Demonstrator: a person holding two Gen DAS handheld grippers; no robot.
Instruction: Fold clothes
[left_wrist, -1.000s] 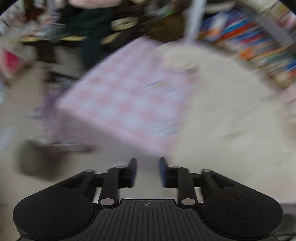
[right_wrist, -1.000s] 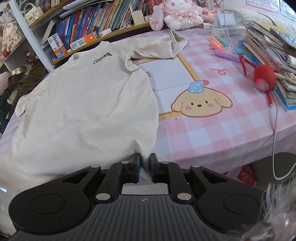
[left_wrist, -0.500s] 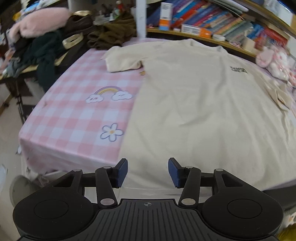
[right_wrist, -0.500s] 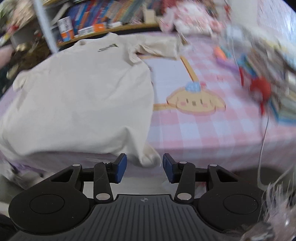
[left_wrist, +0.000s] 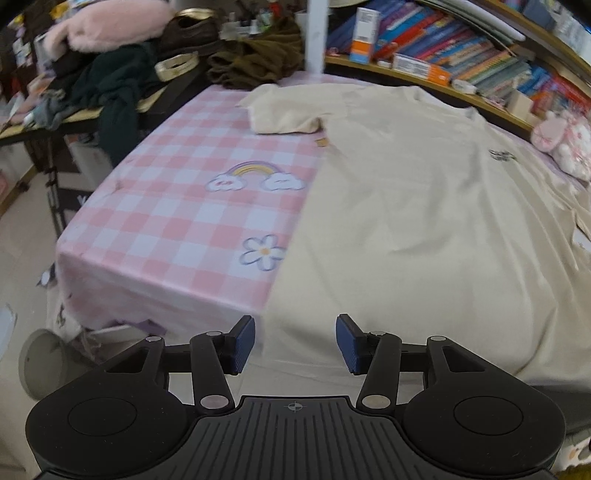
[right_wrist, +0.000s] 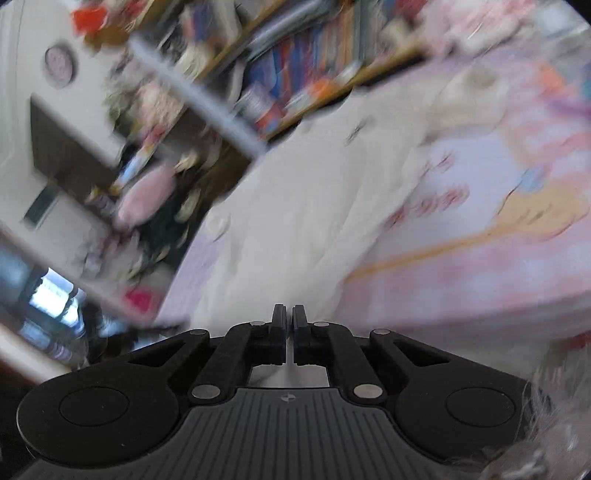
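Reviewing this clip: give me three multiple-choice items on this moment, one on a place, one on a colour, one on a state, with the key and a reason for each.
1. Where does the rainbow print lie relative to the T-shirt, in the left wrist view?
A. left of it
B. on it
C. right of it

2. What colour is the T-shirt?
A. navy
B. cream
C. red

3. How does the left tool stand?
A. shut on a book
B. shut on the sleeve
C. open

Key: 1 A, the print sits on bare tablecloth left of the shirt; 2 B, pale cream cloth; 3 C, the blue pads stand apart, gripping nothing.
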